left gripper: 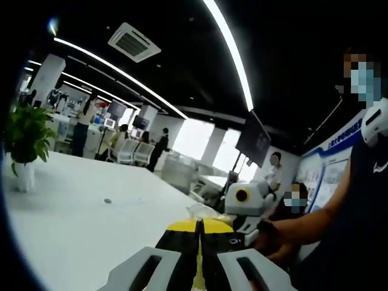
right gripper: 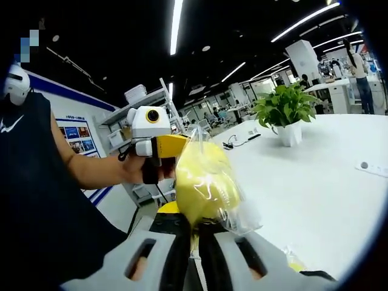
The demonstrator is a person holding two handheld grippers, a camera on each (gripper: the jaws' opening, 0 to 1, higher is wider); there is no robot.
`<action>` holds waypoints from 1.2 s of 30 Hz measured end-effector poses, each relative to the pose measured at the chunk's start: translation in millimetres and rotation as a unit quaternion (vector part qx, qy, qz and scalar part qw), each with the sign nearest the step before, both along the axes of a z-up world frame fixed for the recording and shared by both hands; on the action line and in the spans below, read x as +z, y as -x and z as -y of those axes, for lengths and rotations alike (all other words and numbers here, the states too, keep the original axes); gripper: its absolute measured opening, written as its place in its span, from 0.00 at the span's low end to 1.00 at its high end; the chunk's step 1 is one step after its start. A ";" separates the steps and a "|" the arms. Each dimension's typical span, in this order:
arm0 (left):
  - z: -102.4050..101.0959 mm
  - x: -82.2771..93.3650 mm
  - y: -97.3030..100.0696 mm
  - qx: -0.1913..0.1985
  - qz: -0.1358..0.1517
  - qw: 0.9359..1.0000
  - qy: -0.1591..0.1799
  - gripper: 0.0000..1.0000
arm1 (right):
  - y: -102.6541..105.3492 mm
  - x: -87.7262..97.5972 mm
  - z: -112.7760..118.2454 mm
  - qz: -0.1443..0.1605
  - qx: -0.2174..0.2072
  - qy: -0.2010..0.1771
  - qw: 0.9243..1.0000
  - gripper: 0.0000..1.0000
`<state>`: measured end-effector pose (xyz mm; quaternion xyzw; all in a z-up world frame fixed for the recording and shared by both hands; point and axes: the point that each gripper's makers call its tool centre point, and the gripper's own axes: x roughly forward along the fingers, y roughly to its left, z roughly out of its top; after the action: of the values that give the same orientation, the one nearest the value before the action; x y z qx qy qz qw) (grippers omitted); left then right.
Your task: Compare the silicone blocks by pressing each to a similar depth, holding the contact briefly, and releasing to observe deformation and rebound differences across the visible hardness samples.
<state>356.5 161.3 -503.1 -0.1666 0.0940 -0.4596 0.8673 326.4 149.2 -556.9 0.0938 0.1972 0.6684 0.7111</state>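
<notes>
Right gripper [right gripper: 195, 239] fingers clenched on a yellow block in a clear bag [right gripper: 206, 182], lifted above the white table [right gripper: 315, 182]. Left gripper [left gripper: 199, 257] fingers closed together, apparently on nothing. Step looks like unpacking a sample; next, set it down for pressing.

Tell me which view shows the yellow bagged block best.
The right gripper view: the yellow block in its clear bag sits large and central, pinched in the right gripper. The left gripper view shows just a crumpled bit of clear bag beyond the shut left gripper.
</notes>
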 end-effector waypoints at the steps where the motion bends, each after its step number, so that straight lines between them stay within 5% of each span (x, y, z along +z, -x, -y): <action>1: 0.0 0.0 0.1 -0.001 -0.001 1.000 0.000 0.00 | 0.2 -0.3 0.8 0.000 0.000 0.001 1.000 0.00; 9: 2.8 1.4 -0.5 -0.002 -0.021 1.000 0.016 0.00 | 0.7 2.8 4.1 -0.023 -0.011 -0.012 1.000 0.00; 16: 3.4 -1.2 1.7 -0.008 -0.036 0.999 0.031 0.00 | 3.3 0.4 4.3 -0.005 -0.007 0.000 1.000 0.00; 36: 5.3 12.6 1.6 -0.008 -0.020 0.999 0.036 0.00 | -2.5 10.6 5.3 -0.002 -0.005 -0.020 1.000 0.00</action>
<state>354.9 156.0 -490.5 -0.2060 0.0965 -0.4663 0.8549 328.9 143.9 -546.4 0.1099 0.1849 0.6685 0.7120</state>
